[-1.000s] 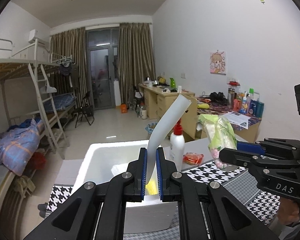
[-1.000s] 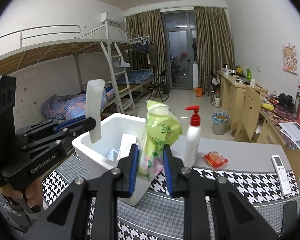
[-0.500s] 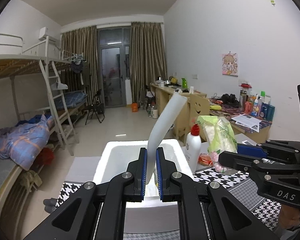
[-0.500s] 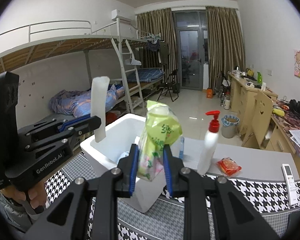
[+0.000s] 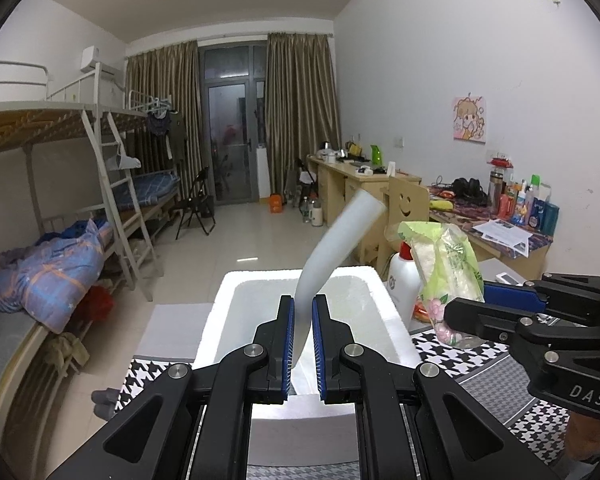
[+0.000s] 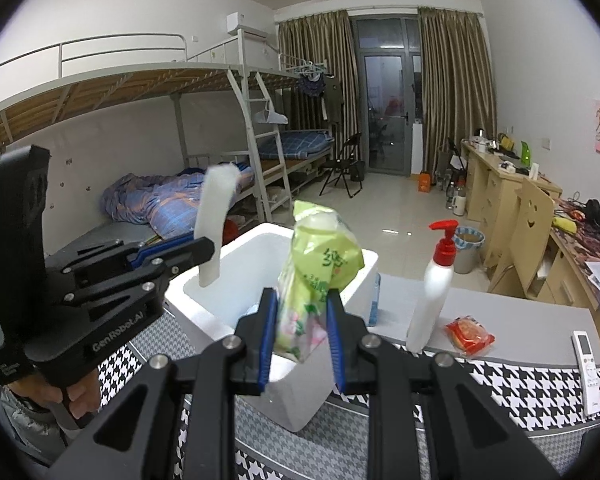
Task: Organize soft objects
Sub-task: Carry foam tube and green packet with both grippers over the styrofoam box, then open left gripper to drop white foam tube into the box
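My left gripper [image 5: 302, 340] is shut on a bent white foam strip [image 5: 334, 248] and holds it over the open white foam box [image 5: 380, 288]. The strip also shows in the right wrist view [image 6: 216, 216], above the box's near left corner [image 6: 188, 284]. My right gripper [image 6: 302, 336] is shut on a green plastic pack of tissues [image 6: 320, 272] and holds it over the box's right side. The pack also shows in the left wrist view [image 5: 448, 276], right of the box.
A white pump bottle with a red top [image 6: 434, 292], a red snack packet [image 6: 470, 332] and a white remote [image 6: 590, 356] sit on the houndstooth-covered table [image 6: 520, 384]. Bunk beds stand left, desks right.
Both grippers have moved forward and closer to the box, each still holding its object. The foam strip and the green pack now hang over the box opening.
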{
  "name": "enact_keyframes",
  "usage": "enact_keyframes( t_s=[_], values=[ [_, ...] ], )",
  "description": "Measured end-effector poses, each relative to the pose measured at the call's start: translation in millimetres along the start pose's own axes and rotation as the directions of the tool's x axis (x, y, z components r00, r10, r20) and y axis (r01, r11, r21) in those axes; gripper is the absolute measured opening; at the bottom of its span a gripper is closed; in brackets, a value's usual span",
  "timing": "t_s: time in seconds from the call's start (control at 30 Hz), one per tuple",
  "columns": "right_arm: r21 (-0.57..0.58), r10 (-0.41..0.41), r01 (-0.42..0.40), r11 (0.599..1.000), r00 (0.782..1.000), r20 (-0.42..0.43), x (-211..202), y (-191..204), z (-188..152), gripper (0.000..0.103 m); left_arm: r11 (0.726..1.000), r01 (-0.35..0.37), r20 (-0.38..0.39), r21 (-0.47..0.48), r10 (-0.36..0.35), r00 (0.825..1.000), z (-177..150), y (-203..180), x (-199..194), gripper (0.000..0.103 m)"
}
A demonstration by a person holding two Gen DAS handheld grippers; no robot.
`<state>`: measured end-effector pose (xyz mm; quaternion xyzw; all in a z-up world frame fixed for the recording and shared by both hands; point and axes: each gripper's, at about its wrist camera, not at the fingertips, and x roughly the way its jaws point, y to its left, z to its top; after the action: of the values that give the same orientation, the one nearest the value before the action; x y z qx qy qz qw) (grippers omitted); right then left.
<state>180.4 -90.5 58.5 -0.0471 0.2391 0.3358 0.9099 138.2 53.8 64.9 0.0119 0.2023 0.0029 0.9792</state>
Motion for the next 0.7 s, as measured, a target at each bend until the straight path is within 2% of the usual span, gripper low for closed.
enact_keyframes(
  t_s=[0.53, 0.63, 0.67, 0.7],
  values=[
    [-0.002, -0.012, 0.012, 1.000, 1.000, -0.018, 11.5, 1.5, 0.9, 0.028, 1.000, -0.001, -0.046, -0.011, 0.000, 0.999, -1.7, 6.7, 22.4, 0.011],
    [-0.005, -0.012, 0.012, 1.000, 1.000, -0.024, 14.0, 2.9, 1.3, 0.028, 1.000, 0.007, -0.055, -0.014, -0.008, 0.998, -2.8, 10.1, 24.2, 0.017],
    [-0.006, -0.011, 0.011, 1.000, 1.000, -0.026, 14.5, 3.3, 1.6, 0.028, 1.000, 0.001, -0.059, -0.012, -0.002, 0.998, -3.5, 11.1, 24.6, 0.029],
    [-0.007, -0.012, 0.011, 1.000, 1.000, -0.026, 14.9, 3.7, 1.9, 0.028, 1.000, -0.009, -0.059, -0.011, 0.008, 0.998, -4.1, 12.2, 24.1, 0.049]
  ],
)
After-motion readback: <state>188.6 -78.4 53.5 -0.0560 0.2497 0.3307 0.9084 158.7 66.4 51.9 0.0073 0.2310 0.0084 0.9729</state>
